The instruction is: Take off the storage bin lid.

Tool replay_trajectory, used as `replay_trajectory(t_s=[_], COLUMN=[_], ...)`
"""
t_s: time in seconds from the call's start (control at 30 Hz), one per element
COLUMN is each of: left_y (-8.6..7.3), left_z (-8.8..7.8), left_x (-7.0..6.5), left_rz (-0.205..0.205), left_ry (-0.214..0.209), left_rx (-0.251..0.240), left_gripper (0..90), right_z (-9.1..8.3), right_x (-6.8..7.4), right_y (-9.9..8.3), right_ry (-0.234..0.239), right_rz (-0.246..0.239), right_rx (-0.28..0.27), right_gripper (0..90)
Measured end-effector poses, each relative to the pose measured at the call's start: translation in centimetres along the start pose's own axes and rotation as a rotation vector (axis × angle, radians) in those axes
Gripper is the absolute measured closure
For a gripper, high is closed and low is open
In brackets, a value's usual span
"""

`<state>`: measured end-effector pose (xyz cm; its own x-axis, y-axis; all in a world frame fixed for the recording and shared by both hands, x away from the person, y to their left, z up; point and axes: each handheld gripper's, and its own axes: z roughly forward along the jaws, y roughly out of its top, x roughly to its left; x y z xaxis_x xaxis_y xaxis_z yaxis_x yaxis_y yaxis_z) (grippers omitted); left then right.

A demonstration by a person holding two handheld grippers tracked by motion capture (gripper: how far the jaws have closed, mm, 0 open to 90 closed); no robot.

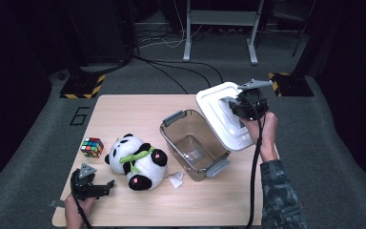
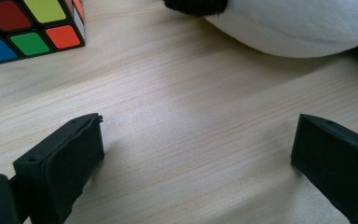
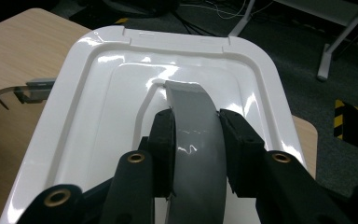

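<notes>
Over the table's far right corner, keep your right gripper [image 3: 196, 154] clamped on the grey handle [image 3: 193, 121] of the white lid [image 1: 219, 117], level beside the clear bin [image 1: 193, 143], while your left gripper [image 1: 91, 187] rests open.

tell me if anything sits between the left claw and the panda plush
Nothing visible does. The left claw stands open low over bare table, with the panda plush just ahead of its jaws. The rubik's cube lies off to one side, clear of that path.
</notes>
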<state>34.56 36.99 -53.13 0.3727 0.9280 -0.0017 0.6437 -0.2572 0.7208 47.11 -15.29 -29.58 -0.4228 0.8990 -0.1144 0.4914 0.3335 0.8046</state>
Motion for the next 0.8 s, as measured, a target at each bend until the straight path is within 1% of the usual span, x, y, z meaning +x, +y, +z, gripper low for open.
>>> replay_trajectory(t_s=[0.03, 0.17, 0.3, 0.37, 0.47, 0.7, 0.8], left_y=[0.0, 0.0, 0.0, 0.0, 0.0, 0.0, 0.0], left_z=[0.0, 0.0, 0.0, 0.0, 0.1, 0.1, 0.1], left_x=[0.0, 0.0, 0.0, 0.0, 0.0, 0.0, 0.0], left_rz=[-0.001, -0.001, -0.001, -0.001, -0.003, -0.003, -0.004], left_ry=[0.0, 0.0, 0.0, 0.0, 0.0, 0.0, 0.0], left_rx=[-0.004, -0.003, -0.004, -0.004, -0.006, -0.007, -0.007], left_gripper=[2.0, 2.0, 2.0, 2.0, 2.0, 2.0, 2.0], right_z=[0.0, 0.1, 0.4, 0.6, 0.7, 1.6, 2.1], right_x=[-0.2, -1.0, -1.7, -2.1, -2.6, -3.6, -4.0], right_y=[0.0, -0.2, -0.5, -0.6, -0.9, -1.5, -1.8], right_ry=[-0.003, -0.025, -0.038, -0.051, -0.056, -0.084, -0.095], right_rz=[-0.003, 0.023, 0.036, 0.041, 0.056, 0.082, 0.083], right_rx=[0.004, 0.008, 0.017, 0.023, 0.025, 0.048, 0.067], right_gripper=[66.5, 66.5, 66.5, 66.6, 66.5, 66.5, 66.6])
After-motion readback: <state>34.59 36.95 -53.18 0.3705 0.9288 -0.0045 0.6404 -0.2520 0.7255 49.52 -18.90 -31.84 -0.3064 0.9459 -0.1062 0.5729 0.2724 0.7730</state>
